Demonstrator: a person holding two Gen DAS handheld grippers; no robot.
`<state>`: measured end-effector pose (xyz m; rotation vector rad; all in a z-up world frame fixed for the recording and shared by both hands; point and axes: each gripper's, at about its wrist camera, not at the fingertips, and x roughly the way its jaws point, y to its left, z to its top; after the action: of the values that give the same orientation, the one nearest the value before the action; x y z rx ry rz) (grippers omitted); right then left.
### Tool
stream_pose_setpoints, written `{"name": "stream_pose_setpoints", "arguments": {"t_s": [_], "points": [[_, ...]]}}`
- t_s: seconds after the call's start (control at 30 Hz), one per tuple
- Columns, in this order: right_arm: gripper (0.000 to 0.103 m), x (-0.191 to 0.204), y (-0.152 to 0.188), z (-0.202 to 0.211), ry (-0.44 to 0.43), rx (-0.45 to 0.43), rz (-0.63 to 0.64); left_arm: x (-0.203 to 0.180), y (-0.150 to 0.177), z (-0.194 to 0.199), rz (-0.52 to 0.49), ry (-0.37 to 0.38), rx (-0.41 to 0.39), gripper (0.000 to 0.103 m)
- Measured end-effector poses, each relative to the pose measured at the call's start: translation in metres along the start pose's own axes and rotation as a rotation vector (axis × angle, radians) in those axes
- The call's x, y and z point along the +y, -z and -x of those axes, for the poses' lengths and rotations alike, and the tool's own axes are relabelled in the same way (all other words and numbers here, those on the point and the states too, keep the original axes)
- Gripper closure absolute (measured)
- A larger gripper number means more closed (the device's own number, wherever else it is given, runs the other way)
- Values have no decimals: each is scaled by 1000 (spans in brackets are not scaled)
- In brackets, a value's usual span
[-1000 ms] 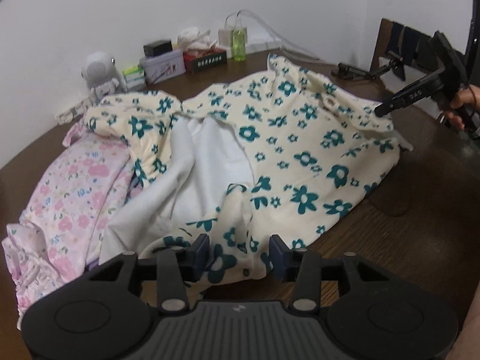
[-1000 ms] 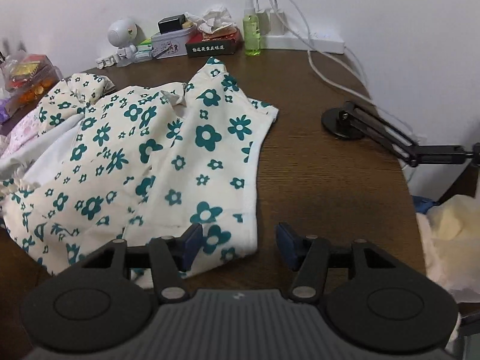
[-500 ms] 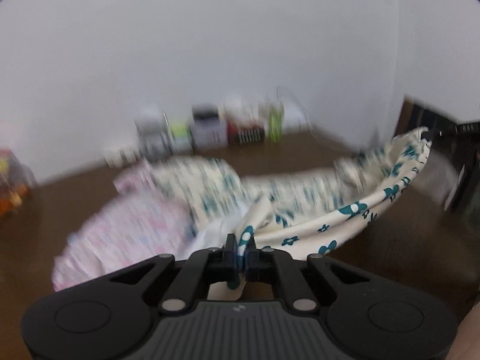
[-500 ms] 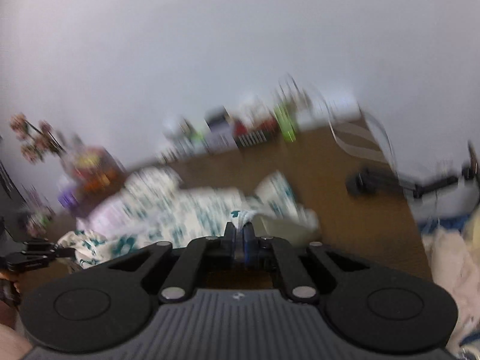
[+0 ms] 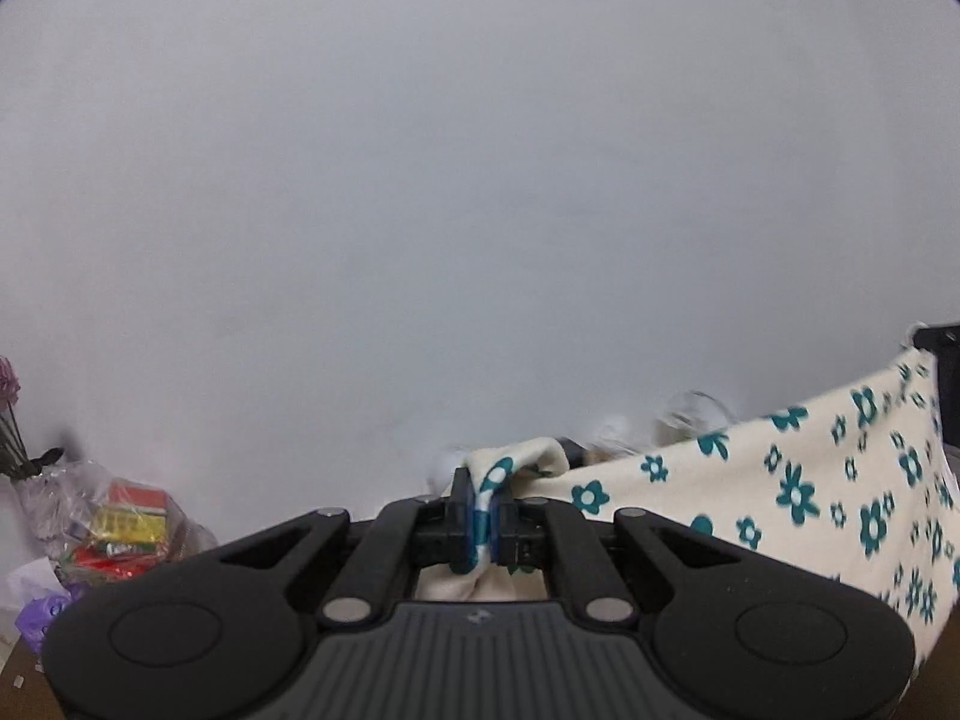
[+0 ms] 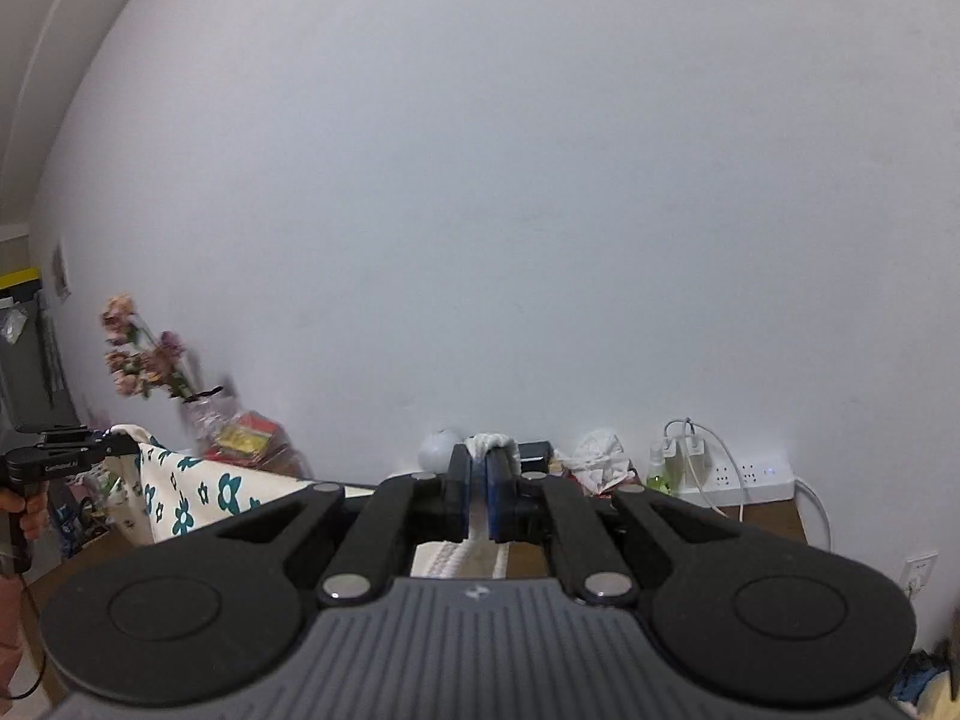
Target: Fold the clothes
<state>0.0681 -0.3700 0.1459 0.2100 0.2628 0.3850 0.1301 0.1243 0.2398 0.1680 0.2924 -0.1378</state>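
A cream garment with teal flowers [image 5: 810,480] hangs stretched in the air between my two grippers. My left gripper [image 5: 483,516] is shut on one edge of it, and the cloth runs off to the right edge of that view. My right gripper [image 6: 478,495] is shut on another edge [image 6: 489,441]; the rest of the garment [image 6: 198,498] shows at the left of the right wrist view, held by the other gripper [image 6: 90,450]. Both cameras point at the white wall, and the table below is mostly hidden.
Dried flowers in a vase [image 6: 150,360] and a bag of packaged snacks [image 5: 120,528] stand at the left. A power strip with chargers [image 6: 738,471], a green bottle [image 6: 657,471], a crumpled tissue [image 6: 597,456] and a white toy [image 6: 438,450] line the wall at the table's back.
A second ago both grippers were open over the garment lying on the table. They shut on its edges and lifted it high, so both views now face the wall.
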Motion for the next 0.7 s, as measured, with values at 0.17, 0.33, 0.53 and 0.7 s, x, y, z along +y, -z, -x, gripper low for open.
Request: {"name": "stream_pose_setpoints", "arguments": {"t_s": [0.17, 0.33, 0.53, 0.7], "points": [[99, -8, -41, -67, 55, -48, -16, 11, -52, -35, 42, -93, -103, 100], [99, -3, -61, -80, 62, -89, 51, -10, -51, 10, -84, -69, -215, 100], [99, -32, 9, -69, 85, 100, 62, -65, 49, 70, -250, 70, -74, 100], [99, -69, 114, -57, 132, 377, -26, -107, 165, 72, -174, 273, 263, 100]]}}
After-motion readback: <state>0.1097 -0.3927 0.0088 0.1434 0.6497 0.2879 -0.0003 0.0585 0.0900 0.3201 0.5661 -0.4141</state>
